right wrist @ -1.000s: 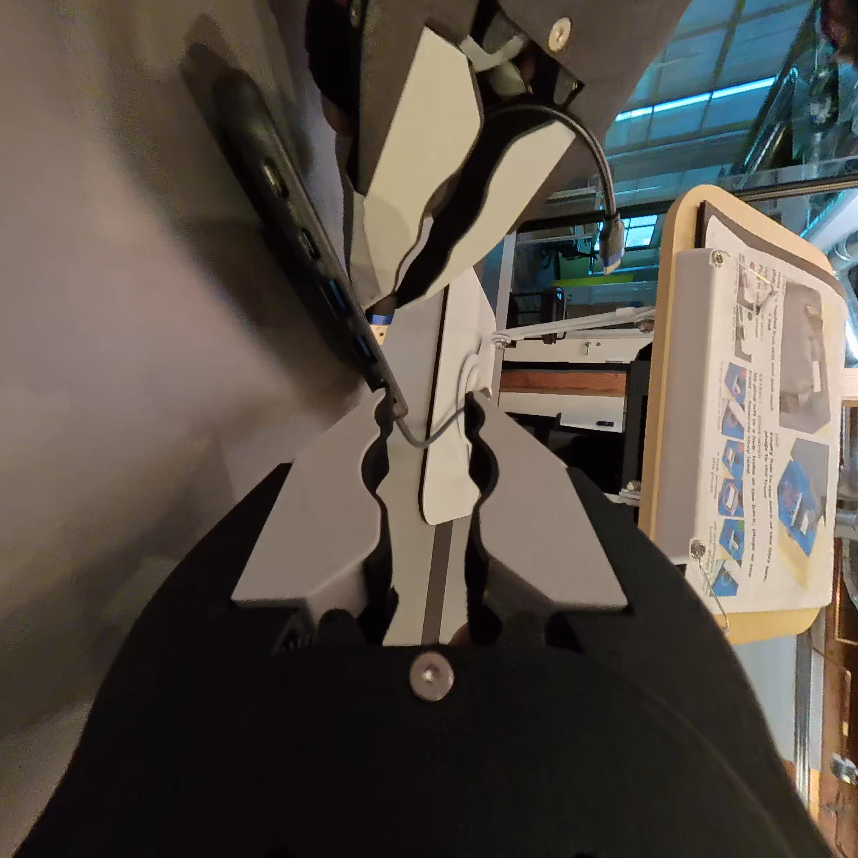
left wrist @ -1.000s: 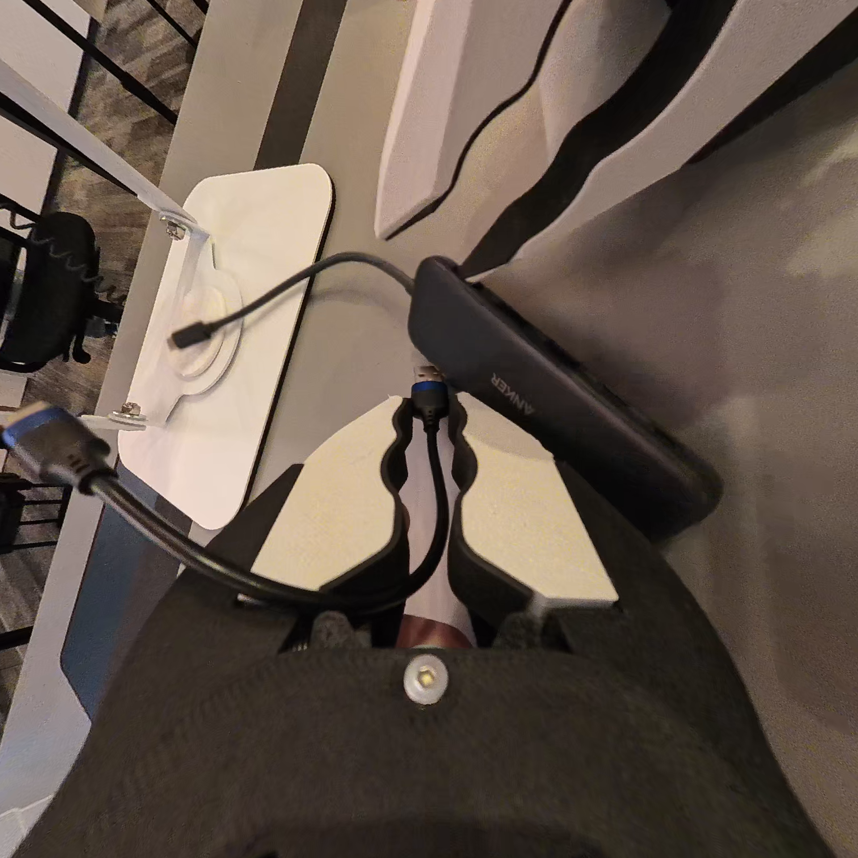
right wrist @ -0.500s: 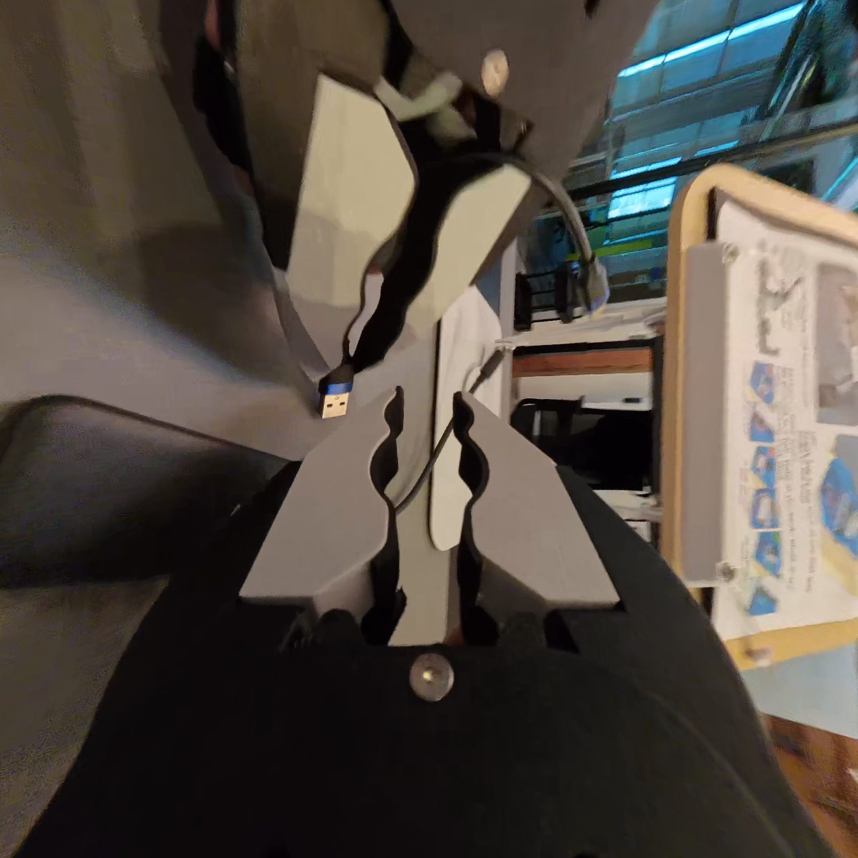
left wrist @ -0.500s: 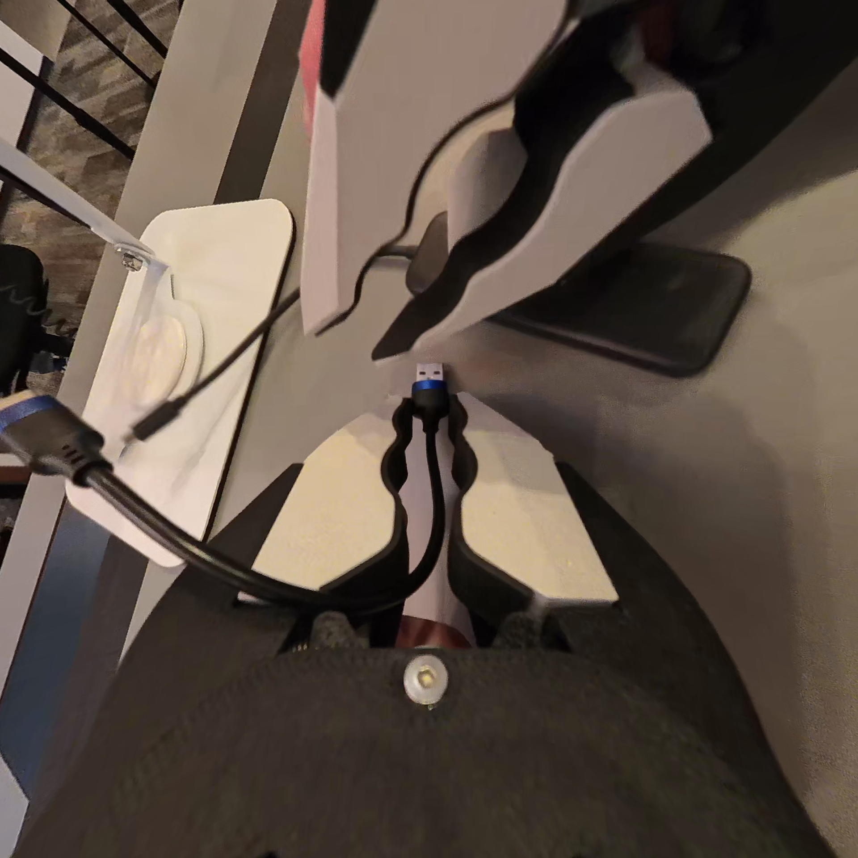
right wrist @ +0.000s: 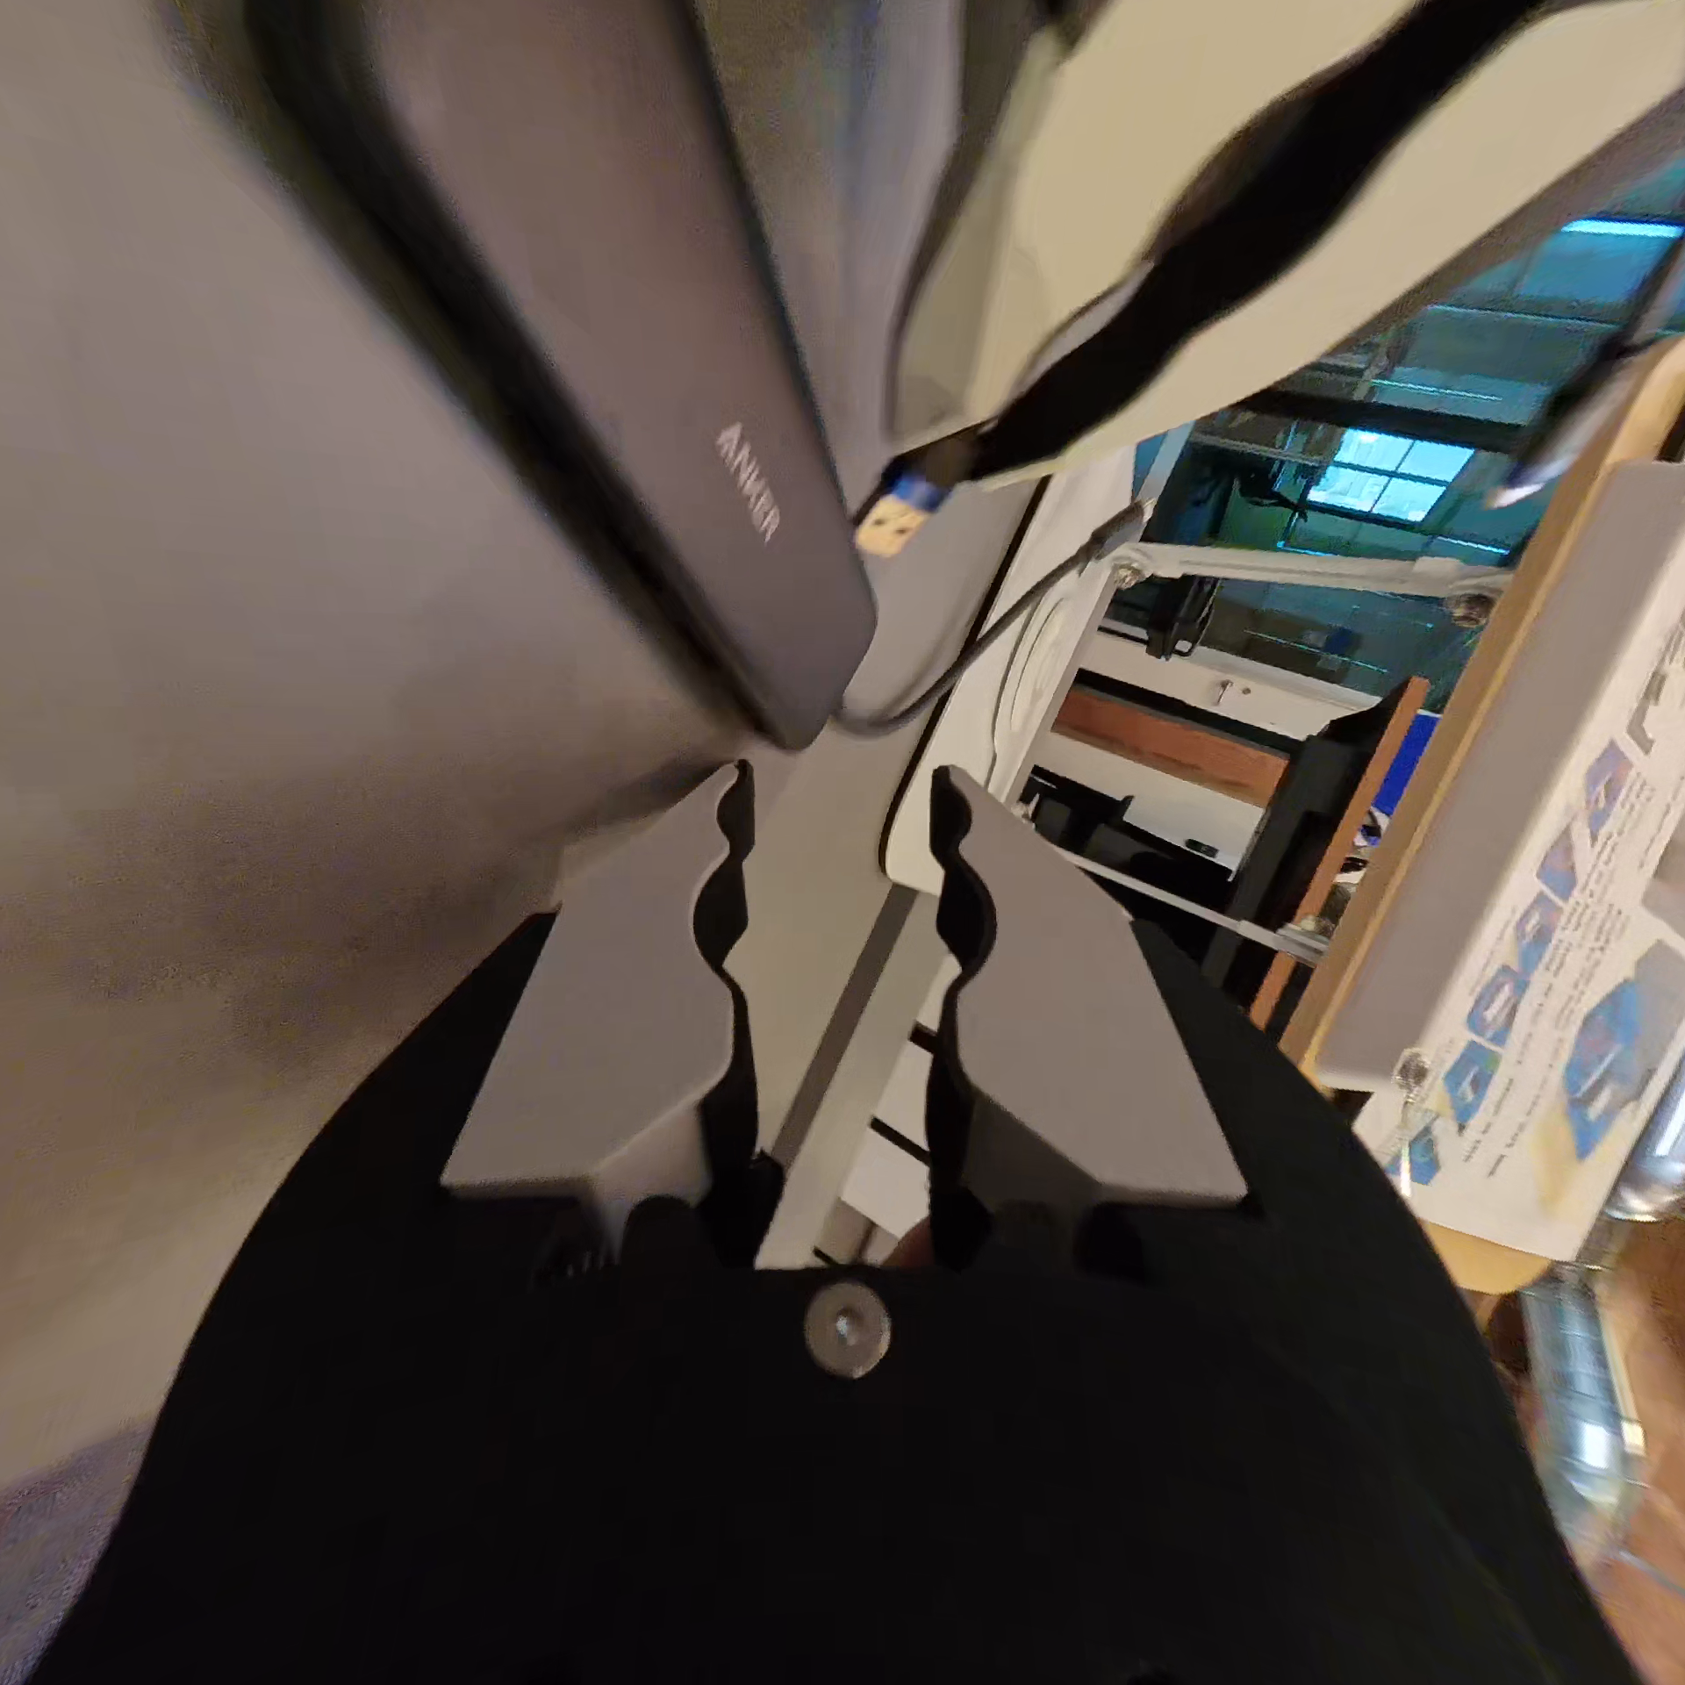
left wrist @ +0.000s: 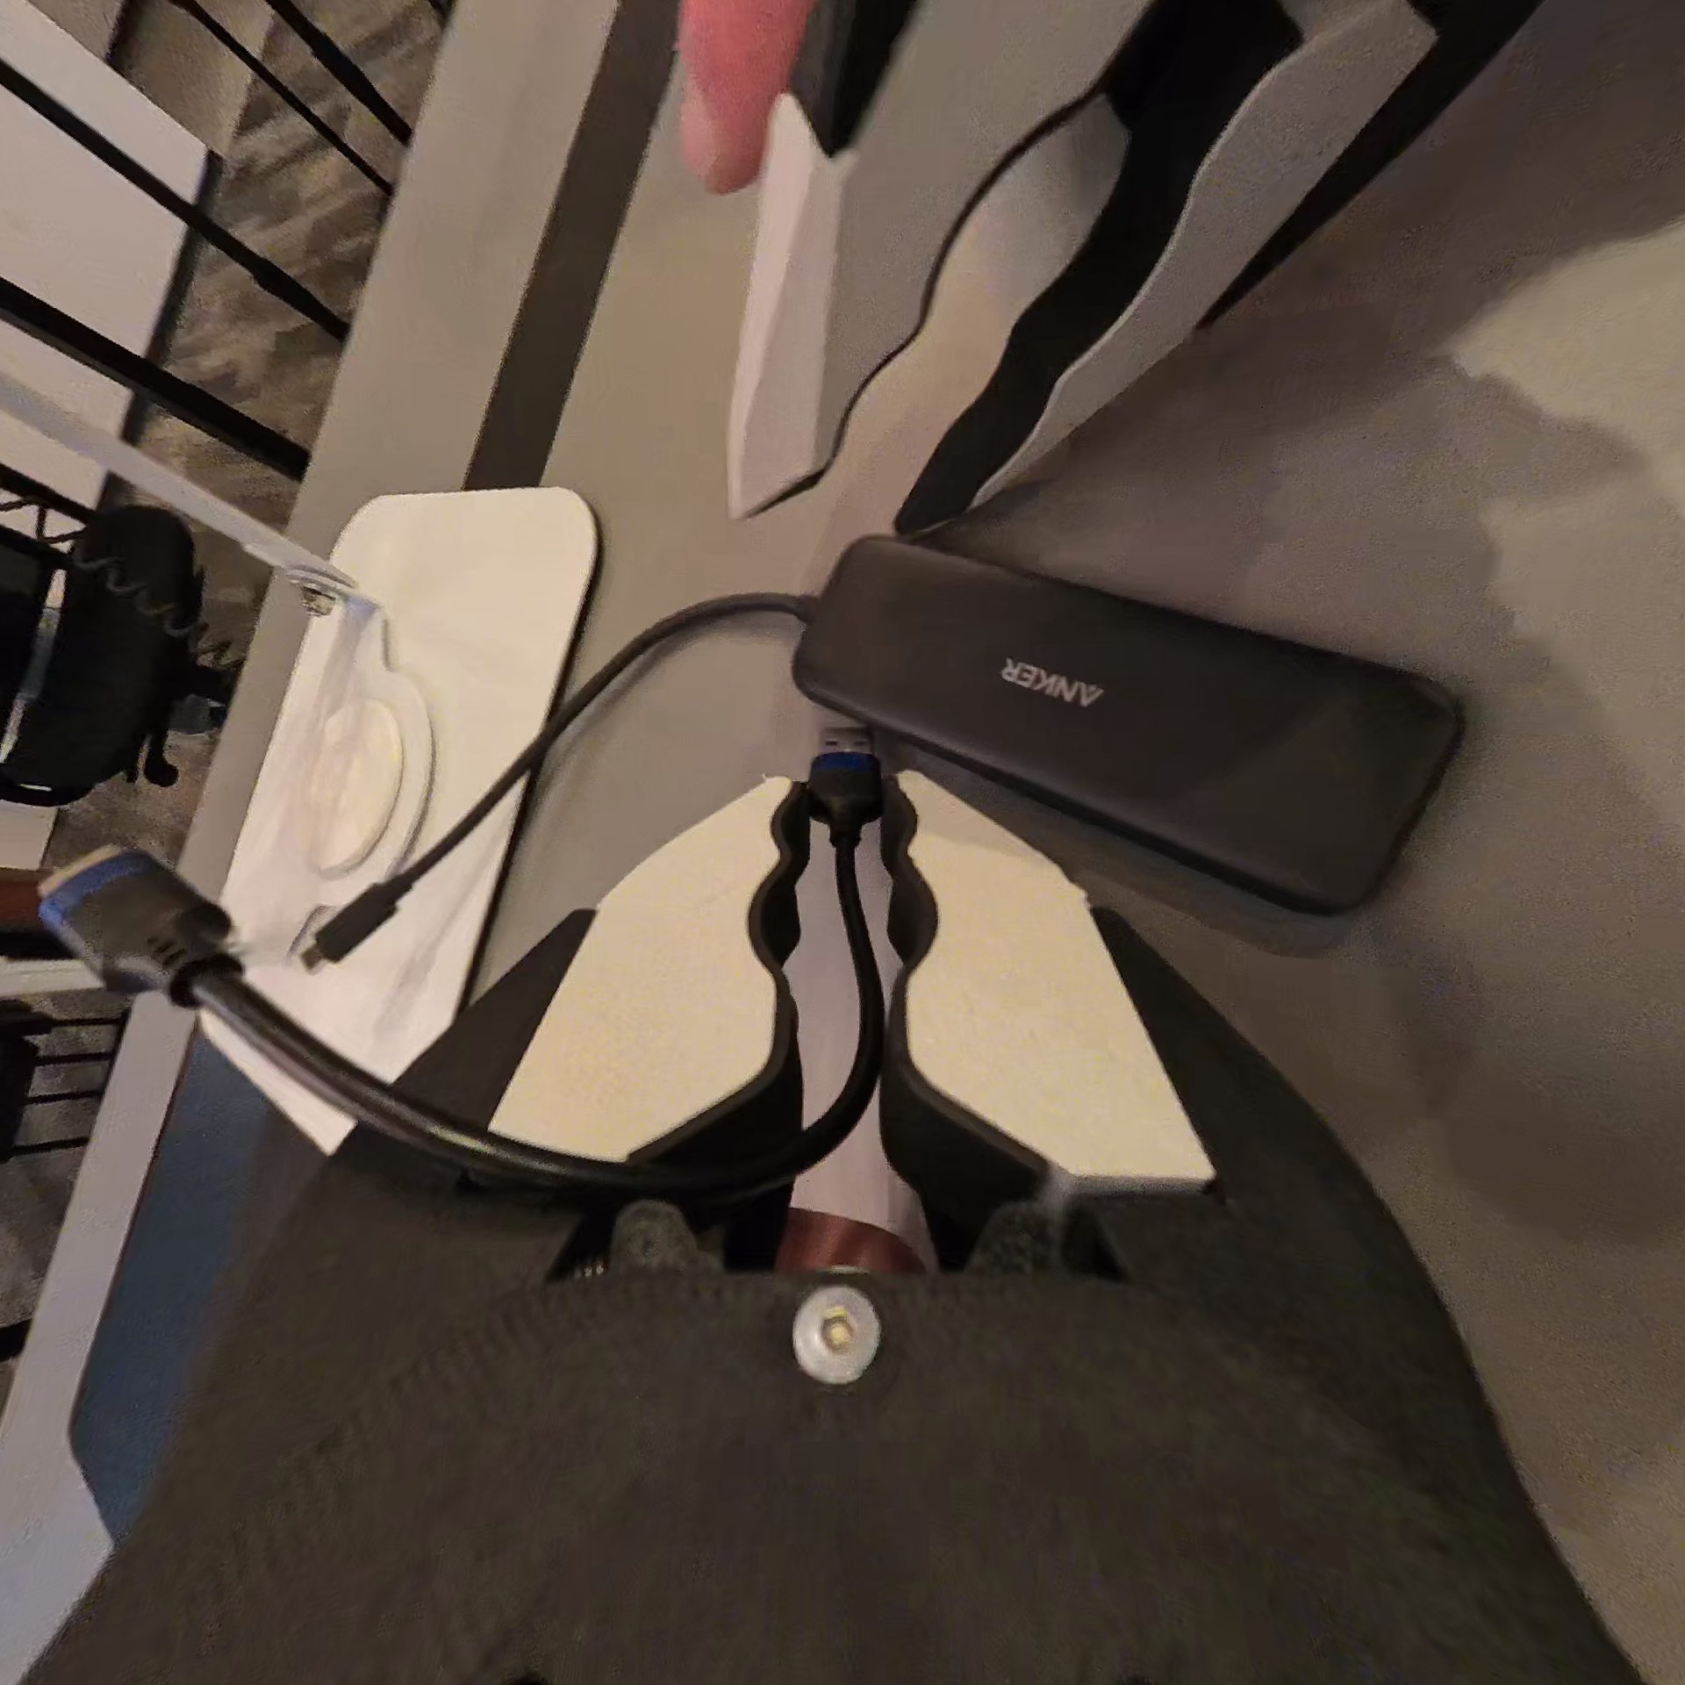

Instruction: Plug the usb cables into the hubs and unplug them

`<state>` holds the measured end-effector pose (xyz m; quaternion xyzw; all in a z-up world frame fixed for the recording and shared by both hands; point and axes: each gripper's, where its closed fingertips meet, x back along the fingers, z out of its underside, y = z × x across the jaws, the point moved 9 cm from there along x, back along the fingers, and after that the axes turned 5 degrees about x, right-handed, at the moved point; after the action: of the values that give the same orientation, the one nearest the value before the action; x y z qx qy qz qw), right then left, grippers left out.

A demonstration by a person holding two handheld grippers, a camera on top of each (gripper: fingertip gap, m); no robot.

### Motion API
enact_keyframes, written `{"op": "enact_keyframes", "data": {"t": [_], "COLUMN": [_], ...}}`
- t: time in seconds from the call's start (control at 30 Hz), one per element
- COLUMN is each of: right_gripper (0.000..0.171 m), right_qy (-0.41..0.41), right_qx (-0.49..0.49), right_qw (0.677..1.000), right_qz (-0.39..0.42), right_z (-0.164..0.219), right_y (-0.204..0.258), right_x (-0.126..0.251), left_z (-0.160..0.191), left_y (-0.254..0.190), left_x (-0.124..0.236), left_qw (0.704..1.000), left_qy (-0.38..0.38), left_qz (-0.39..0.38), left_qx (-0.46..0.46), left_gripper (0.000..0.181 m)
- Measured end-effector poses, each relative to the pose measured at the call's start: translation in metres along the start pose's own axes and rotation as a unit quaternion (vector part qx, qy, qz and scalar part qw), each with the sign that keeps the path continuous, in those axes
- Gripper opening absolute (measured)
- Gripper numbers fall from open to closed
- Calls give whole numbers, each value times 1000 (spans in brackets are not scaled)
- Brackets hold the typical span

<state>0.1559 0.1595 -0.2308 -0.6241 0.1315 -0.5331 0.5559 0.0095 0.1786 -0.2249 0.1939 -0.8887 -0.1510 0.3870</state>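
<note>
Plug meets hub, nothing bracing it.
Left claw (left wrist: 843, 802) pinches the stiff USB plug (left wrist: 848, 761) by its moulded body — the light, slick hub (left wrist: 1131, 720) may skid on the desk (left wrist: 1459, 1185); right claw (right wrist: 839, 793) gapes empty.

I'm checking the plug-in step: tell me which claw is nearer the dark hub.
Left. The left claw holds the USB plug right at the hub edge; the right claw is open, just off its end.

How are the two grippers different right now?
The left gripper is shut on a black USB cable, gripping just behind its plug; the right gripper is open and holds nothing. The left one's plug sits at the side of the hub; the right one's fingers are near the hub's end without gripping it. Both have pale, wavy-edged fingers.
</note>
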Motion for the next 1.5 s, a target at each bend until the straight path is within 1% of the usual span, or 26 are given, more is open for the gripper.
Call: {"op": "enact_keyframes", "data": {"t": [0.17,0.27,0.37,0.47,0.6,0.67,0.73,0.8,0.87,0.9,0.97,1.0,1.1,1.13,1.17,1.27,1.33,1.43,1.5], "right_gripper": [40,38,28,23,24,29,27,27,32,32,34,28,25,24,20,12,9,9,9], "right_qy": [-16,-30,-43,-40,-57,-64,-50,-52,-43,-42,-45,-53,-59,-60,-60,-50,-29,13,48], "right_qx": [-40,-80,-138,-131,-131,-133,-102,-101,-68,-55,-25,-14,-8,-4,2,13,-9,-47,-76], "right_qw": [998,994,985,987,985,985,988,989,993,995,999,998,997,997,997,998,999,999,996], "right_qz": [39,62,94,88,100,94,106,99,91,74,15,-9,-51,-55,-55,-34,-28,-20,-14], "right_z": [-4,-7,-7,-9,-13,-22,-27,-27,-30,-31,-33,-34,-32,-30,-29,-27,-24,-17,-10], "right_y": [2,2,-7,-9,-9,-7,-3,-4,-7,-9,-10,-11,-18,-18,-18,-14,-14,-19,-27], "right_x": [-2,-1,3,2,3,0,-5,-6,-6,-7,-9,-10,-14,-16,-18,-22,-24,-24,-24], "left_z": [3,5,5,6,5,4,4,5,5,5,3,3,3,4,5,7,7,6,0], "left_y": [3,6,5,5,4,2,1,2,2,1,-2,-3,-2,-1,-1,4,8,19,28], "left_x": [0,1,0,-1,-1,-2,-2,-2,-2,-2,-3,-3,-2,-1,-1,1,6,17,30], "left_qw": [1000,1000,1000,1000,1000,1000,1000,1000,1000,1000,1000,1000,1000,1000,1000,999,999,998,996], "left_qy": [-6,-4,-3,-1,-10,-12,-6,-12,-11,-12,-25,-24,-27,-28,-29,-36,-42,-53,-74], "left_qz": [1,-9,-11,-14,-5,-6,-10,-2,-3,-2,15,12,14,11,10,13,17,-6,-19], "left_qx": [20,18,15,11,14,12,2,11,6,4,7,0,1,-2,0,9,16,28,39], "left_gripper": [15,15,15,15,15,15,15,15,15,15,15,15,15,15,15,15,15,15,15]}}
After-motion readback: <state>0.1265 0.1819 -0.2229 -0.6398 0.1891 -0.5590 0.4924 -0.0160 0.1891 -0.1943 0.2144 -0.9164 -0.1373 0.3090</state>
